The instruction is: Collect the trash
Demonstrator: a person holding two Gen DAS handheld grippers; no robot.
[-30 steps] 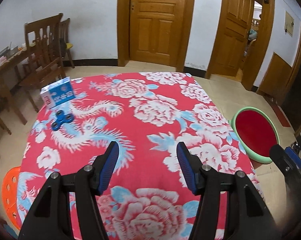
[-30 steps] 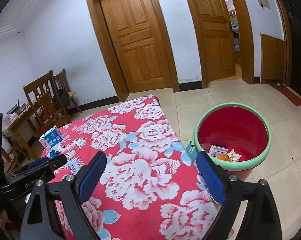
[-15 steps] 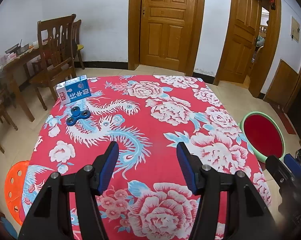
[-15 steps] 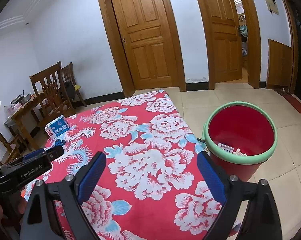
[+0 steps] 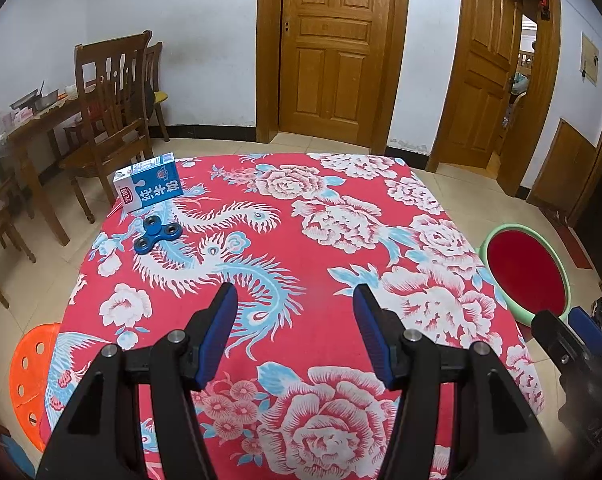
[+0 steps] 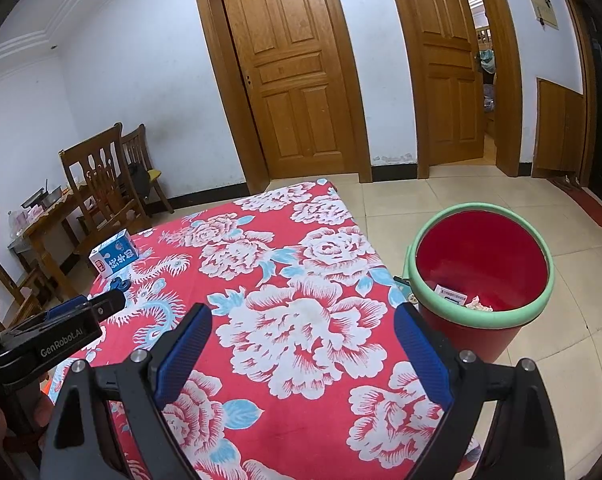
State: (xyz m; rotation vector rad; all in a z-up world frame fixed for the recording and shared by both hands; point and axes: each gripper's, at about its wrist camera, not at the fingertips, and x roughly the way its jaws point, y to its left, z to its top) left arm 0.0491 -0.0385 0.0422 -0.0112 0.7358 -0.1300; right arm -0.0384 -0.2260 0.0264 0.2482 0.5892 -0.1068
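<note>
A blue and white milk carton lies at the far left corner of the red floral table; it also shows in the right wrist view. A blue fidget spinner lies just in front of it. A red bin with a green rim stands on the floor right of the table, with paper scraps inside; its rim shows in the left wrist view. My left gripper is open and empty above the table's near middle. My right gripper is open and empty, over the table's right part, near the bin.
Wooden chairs and a cluttered side table stand at the left. An orange stool sits by the table's near left corner. Closed wooden doors and tiled floor lie beyond.
Both grippers have drawn back and risen, so more of the table shows. Both stay open and empty. The carton and spinner have not moved.
</note>
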